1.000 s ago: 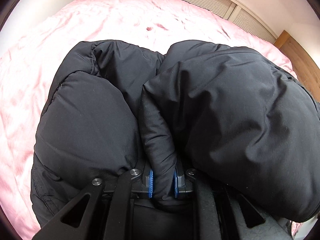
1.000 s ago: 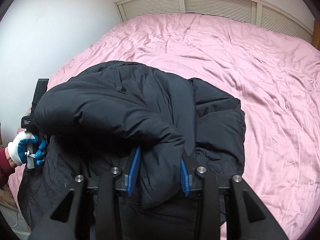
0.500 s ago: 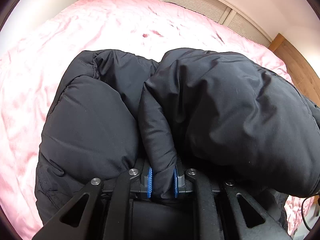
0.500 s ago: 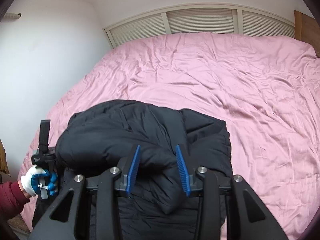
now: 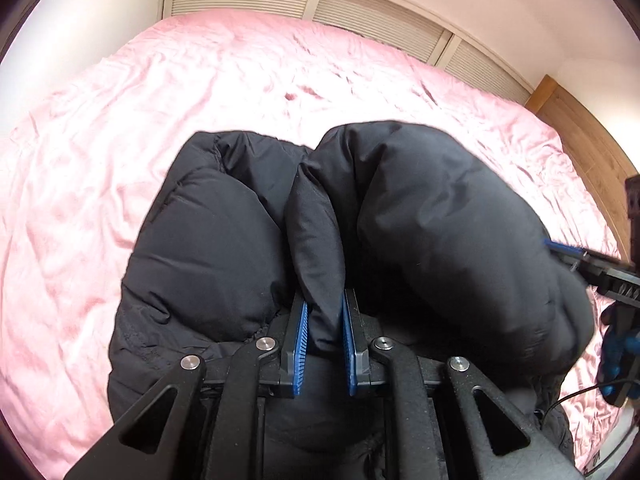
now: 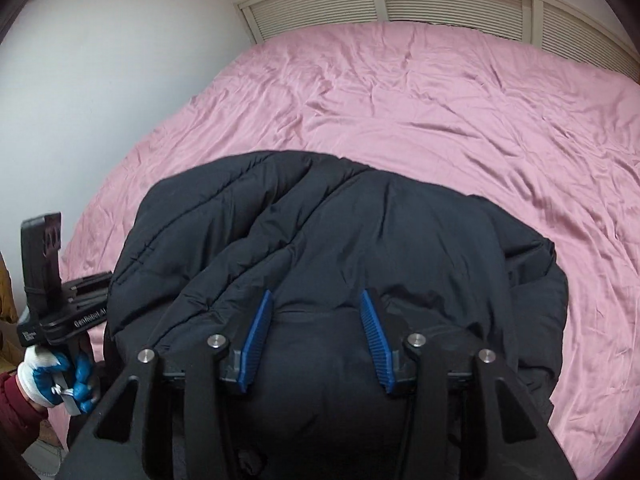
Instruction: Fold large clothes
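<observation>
A black puffer jacket (image 5: 208, 248) lies bunched at the near edge of a pink bed; it also shows in the right wrist view (image 6: 360, 232). My left gripper (image 5: 323, 320) is shut on a fold of the jacket between its blue pads (image 5: 301, 344). My right gripper (image 6: 316, 320) is open, its blue pads (image 6: 256, 340) wide apart just above the jacket and holding nothing. The right gripper shows at the right edge of the left wrist view (image 5: 560, 246). The left gripper's body shows at the left of the right wrist view (image 6: 72, 308), its fingers hidden by the jacket.
The pink sheet (image 6: 440, 112) covers the bed beyond the jacket. Slatted closet doors (image 6: 440, 0) stand behind the bed. A white wall (image 6: 100, 60) is on the left. A wooden headboard (image 5: 592, 152) is on the right. A gloved hand (image 6: 52, 376) holds the left gripper.
My right gripper has opened wider and let go of the jacket fold, which now lies on the pile. My left gripper keeps its hold and has pulled back a little.
</observation>
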Available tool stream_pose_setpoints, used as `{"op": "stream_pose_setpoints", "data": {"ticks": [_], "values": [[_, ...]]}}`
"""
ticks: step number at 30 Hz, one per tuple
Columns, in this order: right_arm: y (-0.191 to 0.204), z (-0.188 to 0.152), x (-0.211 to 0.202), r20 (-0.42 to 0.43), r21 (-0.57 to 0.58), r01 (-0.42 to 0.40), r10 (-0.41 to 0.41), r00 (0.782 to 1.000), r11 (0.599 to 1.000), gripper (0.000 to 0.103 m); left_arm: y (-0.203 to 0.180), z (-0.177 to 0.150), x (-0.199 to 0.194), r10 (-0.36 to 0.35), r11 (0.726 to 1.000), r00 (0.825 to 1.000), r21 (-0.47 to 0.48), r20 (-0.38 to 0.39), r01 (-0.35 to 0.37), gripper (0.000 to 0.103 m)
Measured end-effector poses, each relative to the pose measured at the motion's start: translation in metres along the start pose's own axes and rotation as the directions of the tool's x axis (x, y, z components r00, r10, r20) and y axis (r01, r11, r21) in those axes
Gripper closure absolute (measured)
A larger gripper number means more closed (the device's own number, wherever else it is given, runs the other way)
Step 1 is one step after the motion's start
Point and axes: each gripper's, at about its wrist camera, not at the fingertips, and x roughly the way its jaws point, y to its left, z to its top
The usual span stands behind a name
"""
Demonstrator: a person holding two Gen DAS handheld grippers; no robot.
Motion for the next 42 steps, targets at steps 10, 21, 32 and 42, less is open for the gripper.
{"op": "stream_pose_setpoints", "data": {"ticks": [10,21,32,42], "values": [[-0.003,-0.040,0.017,-0.064,-0.037,0.034,-0.037,0.997,0.999,0.058,-0.038,0.064,-0.029,-0.045,0.993,0.990,0.110,0.136,0.030,0.070],[-0.019,-0.083,0.028,-0.103,-0.030,0.089,-0.092,0.990,0.996,0.057,-0.069,-0.007,0.077,0.085,0.970,0.992,0.234,-0.096,-0.061,0.070],[-0.019,-0.093,0.029,-0.115,0.003,0.112,-0.111,0.987,0.994,0.057,-0.064,-0.006,0.090,0.119,0.976,0.976,0.204,-0.181,-0.081,0.069],[-0.011,-0.077,-0.048,0.043,-0.019,0.130,-0.129,0.991,0.991,0.047,-0.094,-0.015,0.010,0.060,0.961,0.997,0.272,-0.041,-0.047,0.057]]}}
